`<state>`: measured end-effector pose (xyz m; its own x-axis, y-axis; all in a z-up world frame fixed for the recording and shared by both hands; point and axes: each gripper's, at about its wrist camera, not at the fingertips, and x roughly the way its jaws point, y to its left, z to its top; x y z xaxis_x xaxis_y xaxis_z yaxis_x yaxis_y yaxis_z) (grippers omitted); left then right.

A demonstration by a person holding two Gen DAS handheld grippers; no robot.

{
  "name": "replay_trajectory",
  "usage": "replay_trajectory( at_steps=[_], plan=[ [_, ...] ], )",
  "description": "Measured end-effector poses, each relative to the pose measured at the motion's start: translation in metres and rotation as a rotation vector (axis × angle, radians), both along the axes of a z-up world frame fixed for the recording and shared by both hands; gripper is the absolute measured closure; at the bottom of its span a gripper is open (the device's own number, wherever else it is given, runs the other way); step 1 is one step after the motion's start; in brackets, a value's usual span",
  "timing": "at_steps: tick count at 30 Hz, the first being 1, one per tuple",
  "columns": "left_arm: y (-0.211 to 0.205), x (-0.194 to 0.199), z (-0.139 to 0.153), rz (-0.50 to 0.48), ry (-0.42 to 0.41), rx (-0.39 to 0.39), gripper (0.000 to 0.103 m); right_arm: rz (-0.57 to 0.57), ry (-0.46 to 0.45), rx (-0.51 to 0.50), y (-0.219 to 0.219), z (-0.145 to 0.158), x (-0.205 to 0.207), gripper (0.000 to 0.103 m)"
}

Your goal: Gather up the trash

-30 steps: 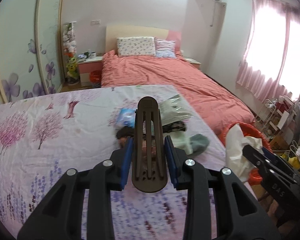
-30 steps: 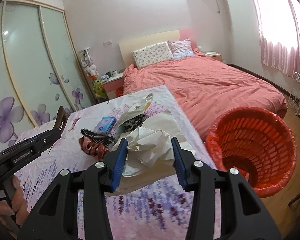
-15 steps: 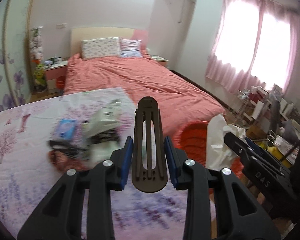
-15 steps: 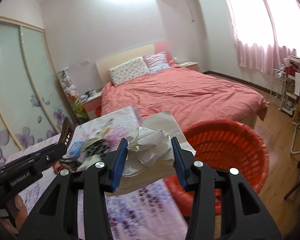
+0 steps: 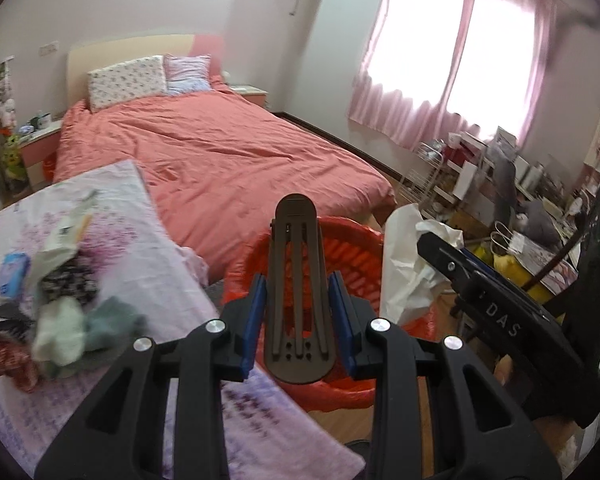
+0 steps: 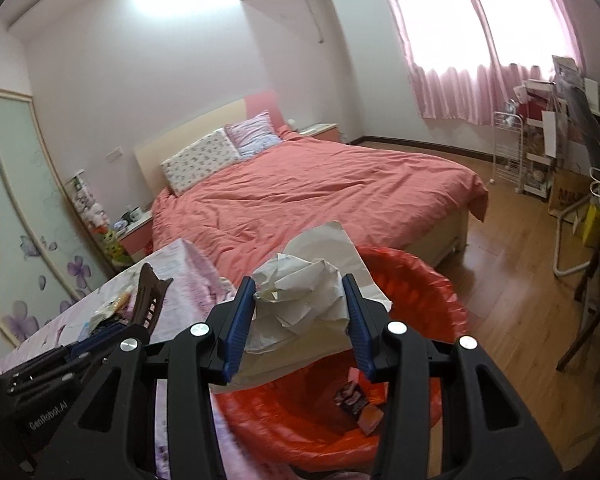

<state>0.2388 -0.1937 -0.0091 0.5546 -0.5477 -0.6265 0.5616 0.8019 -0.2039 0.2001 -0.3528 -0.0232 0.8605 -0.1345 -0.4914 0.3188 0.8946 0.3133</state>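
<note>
The crumpled paper (image 6: 300,300) sits clamped between the blue pads of the right tongs (image 6: 300,320), held above the near rim of the orange-red trash basket (image 6: 428,280). A few small wrappers (image 6: 358,402) lie at the basket's bottom. The left tongs (image 5: 298,320) are clamped on a dark brown comb-like plastic piece (image 5: 298,280), which stands upright between their pads, in front of the same basket (image 5: 348,236). From the left wrist view the right tongs (image 5: 432,256) show at the right with the white paper (image 5: 400,264) hanging over the basket's far side. On the floral tabletop (image 5: 140,220) to the left lie a pile of socks and cloth (image 5: 80,320), a blue packet (image 5: 14,276) and a crumpled bag (image 5: 64,236). Beyond stands a bed with a salmon cover (image 6: 320,192), and pink curtains (image 6: 460,92) hang at the window.
</note>
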Motion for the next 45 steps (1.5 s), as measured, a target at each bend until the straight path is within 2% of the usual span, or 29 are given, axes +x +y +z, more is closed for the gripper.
replay_trajectory(
  at_steps=[8,10,12,16,25,34,41,45],
  plan=[
    [-0.037,0.016,-0.028,-0.029,0.046,0.043,0.07,-0.026,0.019,0.036,-0.02,-0.011,0.007,0.057],
    [-0.039,0.021,-0.033,-0.026,0.063,0.052,0.063,-0.02,0.023,0.053,-0.025,-0.015,0.011,0.054],
    [-0.038,0.025,-0.04,-0.006,0.073,0.069,0.055,-0.017,0.04,0.055,-0.026,-0.02,0.015,0.045],
    [-0.028,0.03,-0.048,0.034,0.078,0.101,0.052,-0.018,0.058,0.043,-0.024,-0.022,0.013,0.043],
    [0.022,0.018,-0.042,0.127,0.009,0.178,0.043,0.0,0.084,0.006,-0.009,-0.017,0.012,0.043],
    [0.088,0.003,-0.024,0.247,-0.048,0.198,0.033,0.056,0.09,-0.024,0.033,-0.007,0.016,0.043],
    [0.167,-0.011,-0.015,0.423,-0.089,0.213,0.026,0.113,0.08,-0.114,0.078,0.0,0.016,0.038],
    [0.21,-0.007,-0.023,0.511,-0.049,0.193,0.025,0.166,0.081,-0.161,0.109,-0.002,0.016,0.038]
  ],
)
